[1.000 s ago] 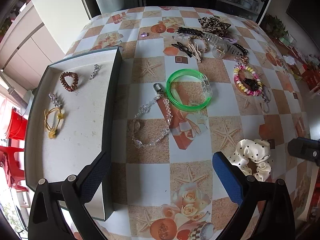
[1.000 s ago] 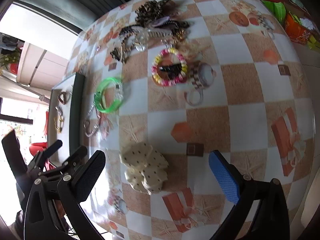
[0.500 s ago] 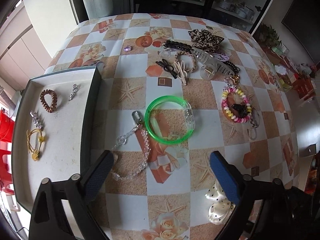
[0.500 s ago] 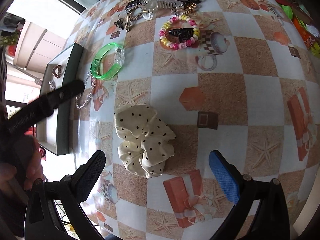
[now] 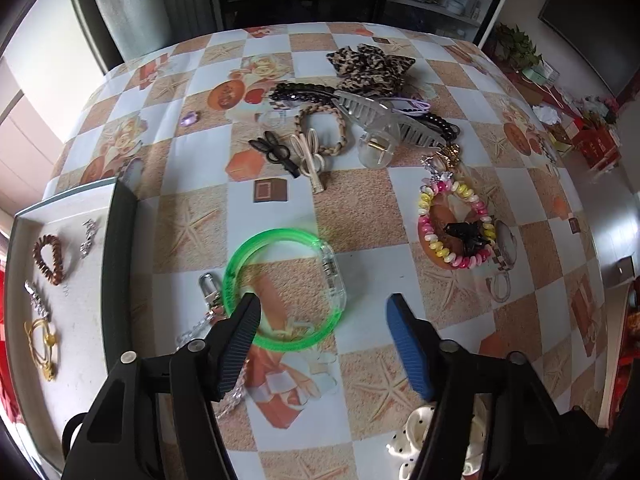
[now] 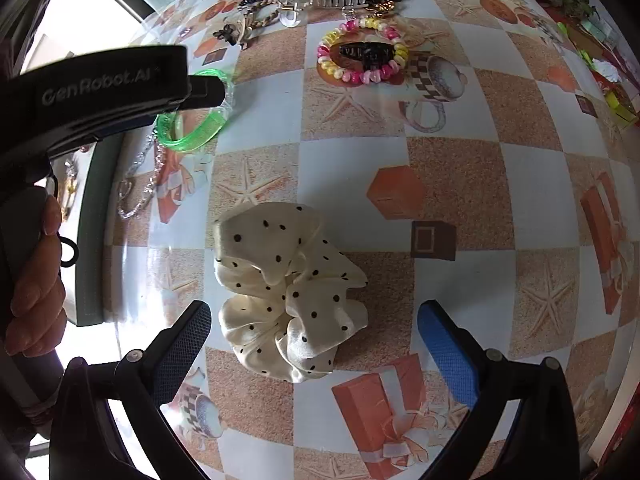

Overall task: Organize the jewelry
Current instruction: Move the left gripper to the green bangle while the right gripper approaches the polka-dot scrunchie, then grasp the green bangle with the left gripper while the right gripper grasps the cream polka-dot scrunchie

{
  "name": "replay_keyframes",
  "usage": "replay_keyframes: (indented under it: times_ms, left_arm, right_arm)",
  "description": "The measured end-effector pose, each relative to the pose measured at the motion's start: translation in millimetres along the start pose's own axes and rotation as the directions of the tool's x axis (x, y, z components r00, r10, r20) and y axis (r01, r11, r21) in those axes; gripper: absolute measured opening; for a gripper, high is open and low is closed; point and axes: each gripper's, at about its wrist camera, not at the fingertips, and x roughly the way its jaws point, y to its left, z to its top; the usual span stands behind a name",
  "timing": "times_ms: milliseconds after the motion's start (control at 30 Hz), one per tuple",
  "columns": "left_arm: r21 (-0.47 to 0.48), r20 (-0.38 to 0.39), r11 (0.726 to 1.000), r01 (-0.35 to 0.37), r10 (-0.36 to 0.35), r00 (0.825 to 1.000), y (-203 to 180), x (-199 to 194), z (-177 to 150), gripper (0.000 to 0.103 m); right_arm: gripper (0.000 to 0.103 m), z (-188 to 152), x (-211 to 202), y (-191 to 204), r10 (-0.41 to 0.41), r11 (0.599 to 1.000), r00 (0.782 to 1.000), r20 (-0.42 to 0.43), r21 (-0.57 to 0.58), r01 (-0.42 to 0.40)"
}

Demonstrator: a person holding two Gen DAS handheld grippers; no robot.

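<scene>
Over the last second the left tool (image 5: 322,312) has swung away from the tray (image 5: 120,248) and closed in on the green bangle (image 5: 280,292), which now lies on the table (image 5: 400,208) right at its fingertips; its dark finger (image 5: 240,336) overlaps the bangle's near left rim, while the blue finger stands clear to the right, jaws spread and holding nothing. Whether the dark finger touches the bangle or hangs just above it I cannot tell. The right tool (image 6: 314,344) has meanwhile drawn down over the dotted scrunchie (image 6: 288,296), which now sits between its two fingers, also released and empty. Both tools therefore look lined up for a pick, the bangle and the scrunchie likely being the next pieces bound for the tray, where a brown coil tie (image 5: 50,252) and a yellow tie (image 5: 42,344) already lie. The crystal chain (image 5: 208,320) runs under the left tool beside the bangle, so a careless closing could snag it. The beaded bracelet (image 5: 456,228) and the clips beyond remain unsorted.
</scene>
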Motion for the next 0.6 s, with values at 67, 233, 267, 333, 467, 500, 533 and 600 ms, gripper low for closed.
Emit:
replay_keyframes:
  times_ms: [67,233,267,333,467,500,533,600]
  left_arm:
    - [0.006,-0.010,1.000,0.011,-0.011,1.000,-3,5,2,0.060]
    - [0.019,-0.033,1.000,0.010,-0.009,0.999,-9,18,6,0.060]
    - [0.021,-0.038,1.000,0.010,-0.009,0.999,-9,20,7,0.060]
    - [0.025,-0.045,1.000,0.009,-0.008,0.999,-11,23,8,0.060]
    - [0.037,-0.068,0.999,0.005,-0.003,0.998,-15,30,6,0.060]
    - [0.039,-0.070,0.999,0.002,0.000,0.998,-15,31,6,0.060]
    - [0.042,-0.068,0.999,-0.002,0.004,0.998,-16,31,5,0.060]
    - [0.048,-0.068,0.999,-0.006,0.009,0.998,-17,31,5,0.060]
  right_arm:
    - [0.102,0,3,1,-0.026,1.000,1.000,0.012,-0.009,0.026]
    - [0.102,0,6,10,-0.059,0.997,0.998,0.037,-0.041,0.061]
    - [0.101,0,7,11,-0.063,0.997,0.997,0.041,-0.044,0.065]
    - [0.100,0,7,17,-0.071,0.996,0.996,0.052,-0.050,0.073]
    - [0.088,0,6,25,-0.096,0.991,0.992,0.079,-0.084,0.103]
    - [0.085,0,5,26,-0.100,0.990,0.991,0.084,-0.090,0.108]
    - [0.083,1,5,27,-0.104,0.989,0.990,0.090,-0.094,0.112]
    - [0.073,1,3,27,-0.109,0.989,0.989,0.099,-0.094,0.118]
